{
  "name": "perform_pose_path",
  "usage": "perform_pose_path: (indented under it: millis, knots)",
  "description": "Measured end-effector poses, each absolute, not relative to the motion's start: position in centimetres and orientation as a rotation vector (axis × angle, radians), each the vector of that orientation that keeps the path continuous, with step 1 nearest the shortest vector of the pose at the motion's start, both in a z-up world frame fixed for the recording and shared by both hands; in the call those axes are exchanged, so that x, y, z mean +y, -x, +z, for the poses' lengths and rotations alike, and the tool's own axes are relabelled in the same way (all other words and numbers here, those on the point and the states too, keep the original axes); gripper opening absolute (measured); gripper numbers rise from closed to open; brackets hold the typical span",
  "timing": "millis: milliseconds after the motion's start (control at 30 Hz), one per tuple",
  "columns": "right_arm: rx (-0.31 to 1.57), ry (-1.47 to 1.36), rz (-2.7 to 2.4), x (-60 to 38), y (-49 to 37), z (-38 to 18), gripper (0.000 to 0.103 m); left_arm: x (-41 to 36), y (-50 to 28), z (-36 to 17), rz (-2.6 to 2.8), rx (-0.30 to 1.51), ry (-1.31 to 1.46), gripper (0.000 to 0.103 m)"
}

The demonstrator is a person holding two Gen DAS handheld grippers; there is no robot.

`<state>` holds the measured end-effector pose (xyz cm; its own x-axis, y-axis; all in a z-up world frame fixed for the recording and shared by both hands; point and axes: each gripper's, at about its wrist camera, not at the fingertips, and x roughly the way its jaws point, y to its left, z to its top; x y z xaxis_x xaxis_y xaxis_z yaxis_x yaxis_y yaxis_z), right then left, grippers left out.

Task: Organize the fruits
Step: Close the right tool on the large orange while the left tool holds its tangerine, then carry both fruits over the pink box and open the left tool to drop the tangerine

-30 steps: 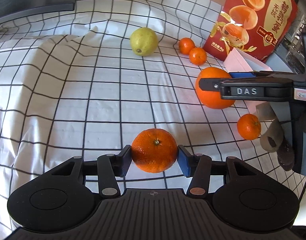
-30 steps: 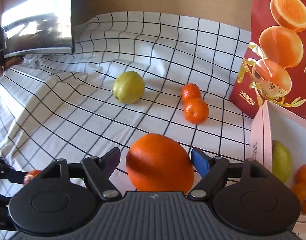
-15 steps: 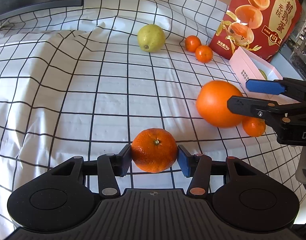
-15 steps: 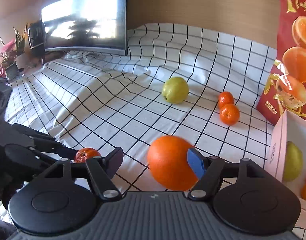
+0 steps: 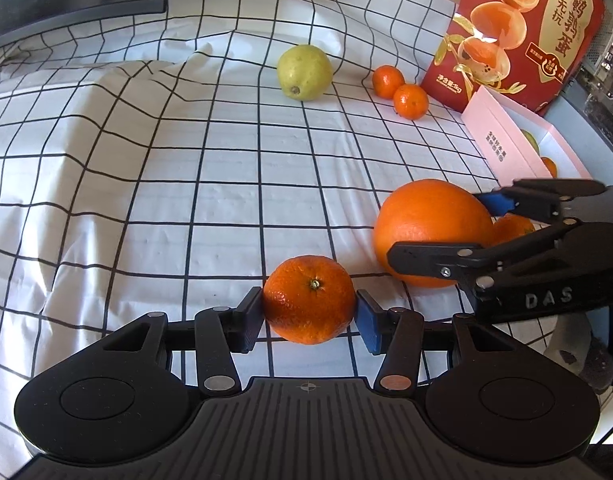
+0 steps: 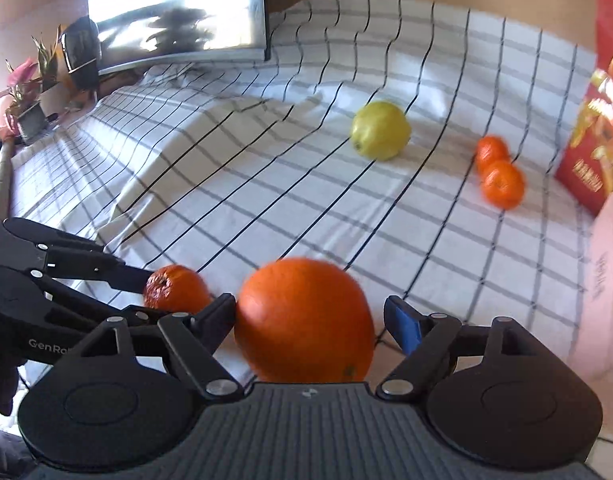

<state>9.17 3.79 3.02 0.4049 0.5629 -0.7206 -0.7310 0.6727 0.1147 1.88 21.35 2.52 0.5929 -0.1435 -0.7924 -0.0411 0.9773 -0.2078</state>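
My left gripper (image 5: pixel 309 316) is shut on a small mandarin (image 5: pixel 309 300), held just above the checked cloth (image 5: pixel 186 184). To its right a large orange (image 5: pixel 430 232) rests on the cloth between the jaws of my right gripper (image 5: pixel 436 226). In the right wrist view the jaws are opening: the black pad touches the orange (image 6: pixel 304 320), and a gap shows at the blue pad (image 6: pixel 400 326). The held mandarin (image 6: pixel 174 288) and left gripper (image 6: pixel 146 280) sit just left of it.
A yellow-green fruit (image 5: pixel 304 72) and two small mandarins (image 5: pixel 387 81) (image 5: pixel 410 101) lie at the far side. A red carton (image 5: pixel 518 32) stands behind a pink box (image 5: pixel 502 136) holding fruit. Another mandarin (image 5: pixel 514 228) peeks out behind the orange. A monitor (image 6: pixel 178 20) stands far left.
The right gripper swung left and down, bringing the large orange onto the cloth near the left gripper, and its jaws have widened. The left gripper kept still, holding its mandarin.
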Motion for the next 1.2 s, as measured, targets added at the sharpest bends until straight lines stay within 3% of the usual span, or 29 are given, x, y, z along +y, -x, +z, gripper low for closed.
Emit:
perform_pose_path:
  millis: [233,467,1000,1200]
  knots:
    - [0.850,0.192,0.801,3.9,-9.3,2.7,0.073,21.2,-1.7,2.5,-0.061,0.934,0.196,0.054]
    - [0.838,0.158,0.735,1.4,-6.7,3.8,0.073,21.5,-2.2,2.4,-0.077,0.927,0.213,0.054]
    - [0.827,0.063,0.367,-10.5,-1.6,3.6,0.073,19.4,-2.5,2.2,-0.133,0.955,-0.052,0.055]
    - [0.832,-0.011,0.217,-15.0,-0.6,2.8,0.073,18.5,-3.2,2.3,-0.154,0.937,0.009,0.054]
